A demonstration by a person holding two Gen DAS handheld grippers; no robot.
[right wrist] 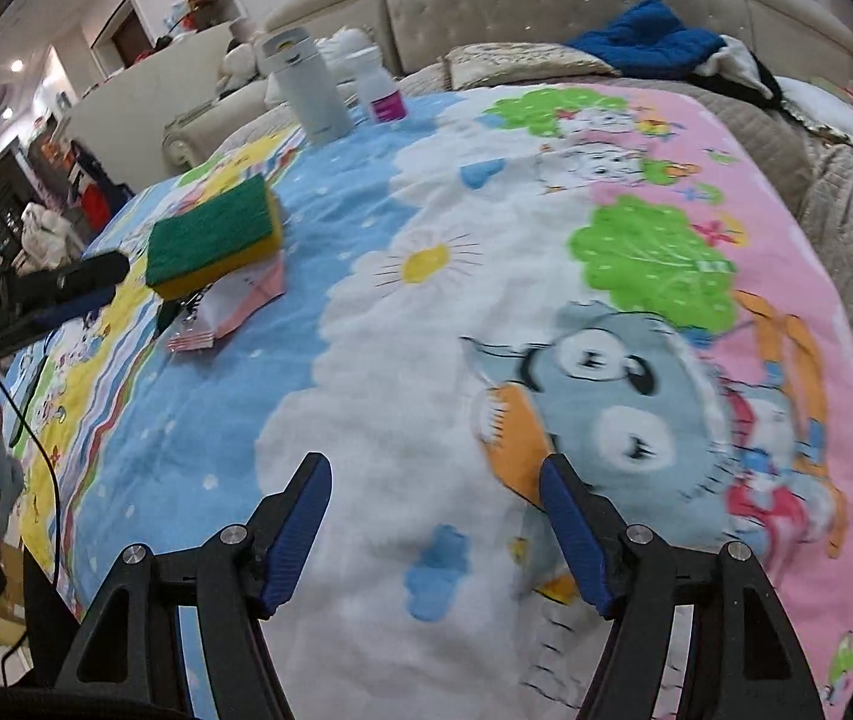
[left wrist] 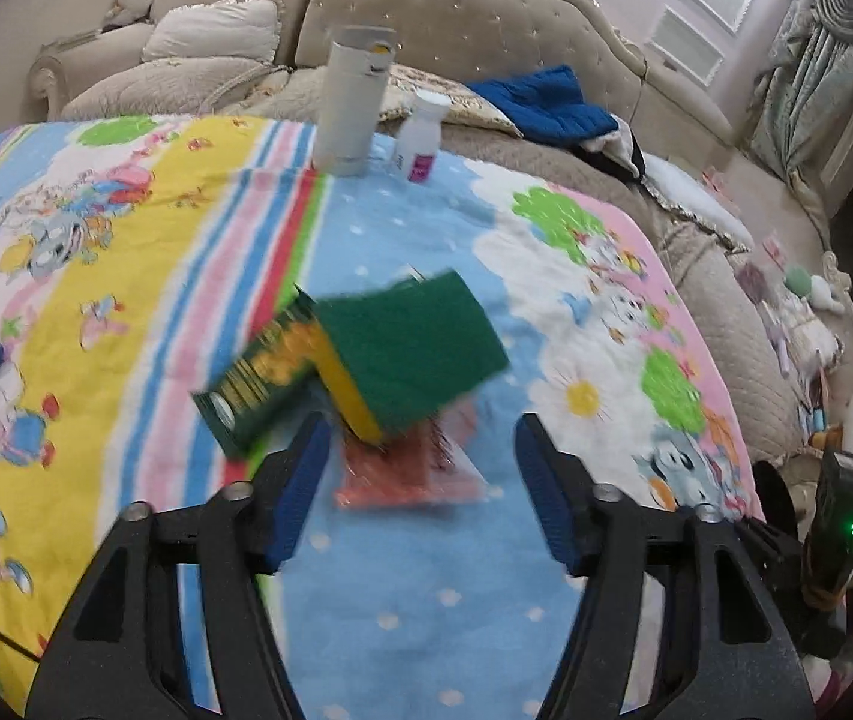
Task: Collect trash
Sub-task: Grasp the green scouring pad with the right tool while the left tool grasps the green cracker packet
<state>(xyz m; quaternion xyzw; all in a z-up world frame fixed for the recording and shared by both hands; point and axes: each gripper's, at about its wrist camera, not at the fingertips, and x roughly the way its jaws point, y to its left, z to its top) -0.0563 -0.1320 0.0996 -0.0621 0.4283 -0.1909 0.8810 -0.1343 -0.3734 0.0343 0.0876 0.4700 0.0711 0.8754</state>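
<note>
A green and yellow sponge [left wrist: 408, 354] lies on a dark green box [left wrist: 258, 381] and an orange-pink wrapper [left wrist: 420, 468] on the cartoon blanket [left wrist: 126, 252]. My left gripper [left wrist: 417, 459] is open just in front of this pile, jaws to either side of the wrapper, holding nothing. In the right wrist view the sponge [right wrist: 213, 237] sits on the pink wrapper [right wrist: 234, 306] at the left, with the left gripper [right wrist: 66, 285] beside it. My right gripper [right wrist: 435, 492] is open and empty over the blanket [right wrist: 426, 330], far from the pile.
A tall grey flask [left wrist: 354, 102] and a small white bottle with a purple label [left wrist: 420, 135] stand at the blanket's far edge. A blue cloth [left wrist: 546, 102] lies on the beige sofa [left wrist: 486, 18] behind. Clutter lies on the floor at right.
</note>
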